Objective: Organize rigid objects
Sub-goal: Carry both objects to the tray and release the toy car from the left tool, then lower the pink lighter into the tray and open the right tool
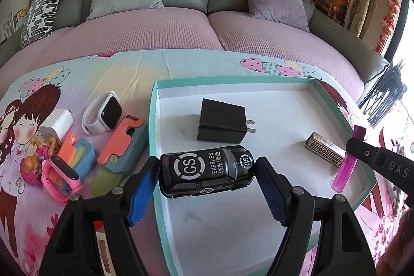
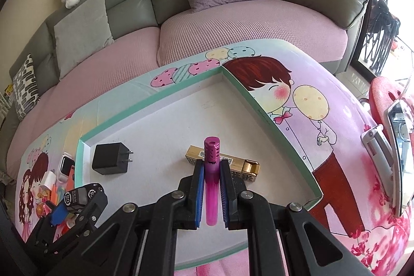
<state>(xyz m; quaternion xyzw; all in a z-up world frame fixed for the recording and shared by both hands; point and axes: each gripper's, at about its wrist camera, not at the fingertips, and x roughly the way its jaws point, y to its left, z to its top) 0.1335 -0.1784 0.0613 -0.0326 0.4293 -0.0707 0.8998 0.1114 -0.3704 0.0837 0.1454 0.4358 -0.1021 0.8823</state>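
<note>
you've got both tongs loaded over the teal-rimmed tray [image 1: 152, 120] on the cartoon-print surface [image 1: 124, 69]; your left tongs [image 1: 207, 172] are clamped end to end on the black toy car [image 1: 204, 172], blue pads on its nose and tail, and it looks to hang just above the tray's white floor near the front-left wall; your right tongs [image 2: 211, 188] are pinched tight together on the slim magenta lighter [image 2: 211, 172], which sticks out forward past the tips, over the gold patterned box [image 2: 222, 163] already lying in the tray; the black charger [image 1: 221, 122] sits further back, prongs pointing right; now the risks, as i read them; the car is smooth and rounded and you're holding it only by its two ends, so a tilt or a quick let-go could let it squirt out, roll on its wheels, or clip the tray wall right beside your left pad; set it down flat before you ease off; on the right, the lighter's head is right above the gold box, so lowering straight could knock the box or leave the lighter leaning on it and rolling away; the two tools are also close enough to bump if you both swing inward; the white watch [image 1: 103, 113], pink watch [image 1: 60, 179] and the rest of the small things wait outside the tray on the left.
</note>
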